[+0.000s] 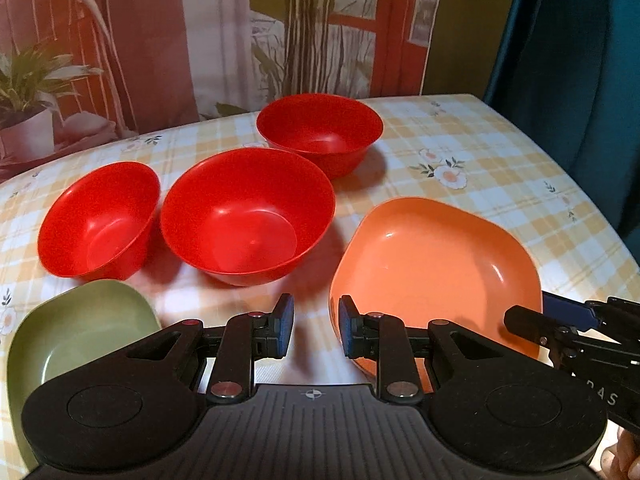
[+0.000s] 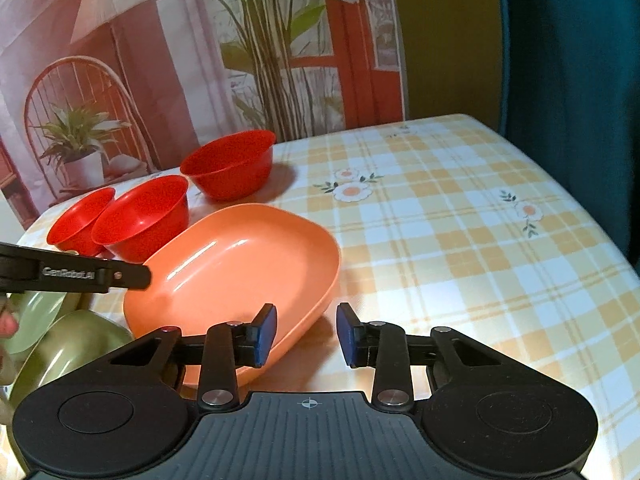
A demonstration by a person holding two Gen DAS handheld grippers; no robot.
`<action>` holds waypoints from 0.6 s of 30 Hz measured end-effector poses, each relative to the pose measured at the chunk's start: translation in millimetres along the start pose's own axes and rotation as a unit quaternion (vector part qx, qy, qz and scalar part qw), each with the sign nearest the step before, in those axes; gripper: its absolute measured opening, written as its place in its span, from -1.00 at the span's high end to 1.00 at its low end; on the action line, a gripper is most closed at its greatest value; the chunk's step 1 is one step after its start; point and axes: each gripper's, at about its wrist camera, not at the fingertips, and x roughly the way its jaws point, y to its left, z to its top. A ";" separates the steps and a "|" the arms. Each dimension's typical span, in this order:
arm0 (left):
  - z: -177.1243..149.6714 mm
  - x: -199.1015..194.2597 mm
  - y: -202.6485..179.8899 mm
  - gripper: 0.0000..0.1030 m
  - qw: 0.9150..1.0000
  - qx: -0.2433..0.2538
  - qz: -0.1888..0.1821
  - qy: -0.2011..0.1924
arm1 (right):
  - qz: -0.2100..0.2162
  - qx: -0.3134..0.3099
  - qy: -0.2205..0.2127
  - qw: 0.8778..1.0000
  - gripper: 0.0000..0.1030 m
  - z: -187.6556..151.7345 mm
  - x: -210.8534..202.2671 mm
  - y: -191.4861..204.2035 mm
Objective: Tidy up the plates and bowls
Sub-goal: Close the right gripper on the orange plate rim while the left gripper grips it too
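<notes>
Three red bowls stand on the checked tablecloth: a small one (image 1: 100,222) at left, a large one (image 1: 248,216) in the middle, one (image 1: 320,132) behind. An orange plate (image 1: 436,268) lies at the right, also seen in the right wrist view (image 2: 236,272). A green plate (image 1: 76,332) lies at the lower left; two green plates (image 2: 60,344) show in the right wrist view. My left gripper (image 1: 316,326) is open and empty, its right finger at the orange plate's near-left rim. My right gripper (image 2: 306,334) is open and empty, straddling the orange plate's near-right rim.
The table (image 2: 460,240) has a yellow checked cloth with flower prints. Its far edge meets a printed backdrop (image 1: 280,40) of plants and a chair. A dark teal curtain (image 2: 580,80) hangs at the right.
</notes>
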 end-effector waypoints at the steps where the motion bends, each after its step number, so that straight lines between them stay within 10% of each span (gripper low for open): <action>1: 0.4 2.3 -0.1 0.48 1.000 0.002 0.001 0.002 | 0.001 0.001 0.000 1.000 0.44 0.3 1.1 -0.4; 18: -2.6 -2.1 -16.9 0.68 0.999 0.029 -0.027 -0.009 | 0.000 0.019 -0.010 1.000 0.60 4.6 -1.9 -4.9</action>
